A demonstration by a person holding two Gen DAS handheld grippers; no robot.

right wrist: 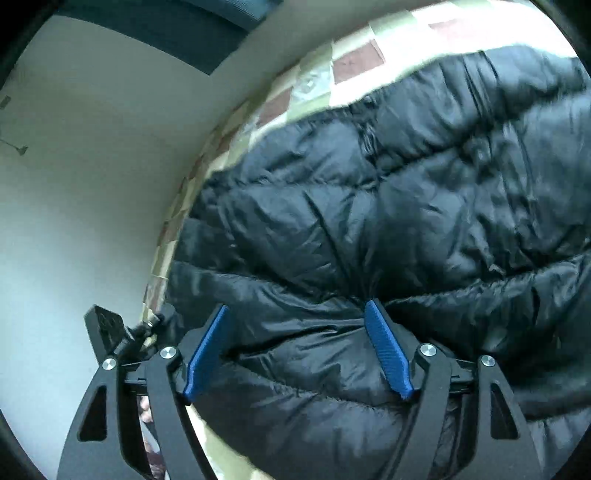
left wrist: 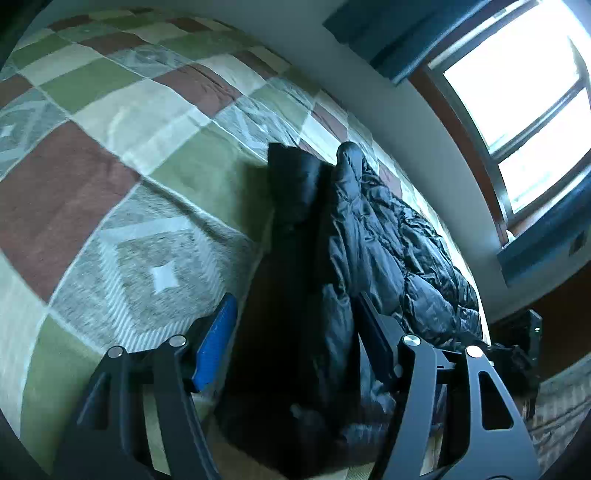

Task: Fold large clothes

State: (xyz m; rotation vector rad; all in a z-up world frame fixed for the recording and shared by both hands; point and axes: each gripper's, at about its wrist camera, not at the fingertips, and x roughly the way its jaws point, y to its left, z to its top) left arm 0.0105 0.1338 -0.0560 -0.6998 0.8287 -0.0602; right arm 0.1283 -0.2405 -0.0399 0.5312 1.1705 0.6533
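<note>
A black quilted puffer jacket (left wrist: 388,236) lies on a bed with a checked quilt (left wrist: 110,147); it stretches away toward the wall side of the bed. My left gripper (left wrist: 295,306) is open just above the jacket's near part, its jaws wide on either side of a dark fold. In the right wrist view the jacket (right wrist: 388,203) fills most of the frame. My right gripper (right wrist: 297,314) is open, its blue pads (right wrist: 388,347) wide apart and pressed close against the puffy fabric, with nothing clamped between them.
A white wall (right wrist: 92,184) runs along the far side of the bed. A bright window (left wrist: 524,85) with dark blue curtains (left wrist: 388,33) is above it. The quilt spreads wide to the left of the jacket. A black device (left wrist: 532,332) sits near the bed's edge.
</note>
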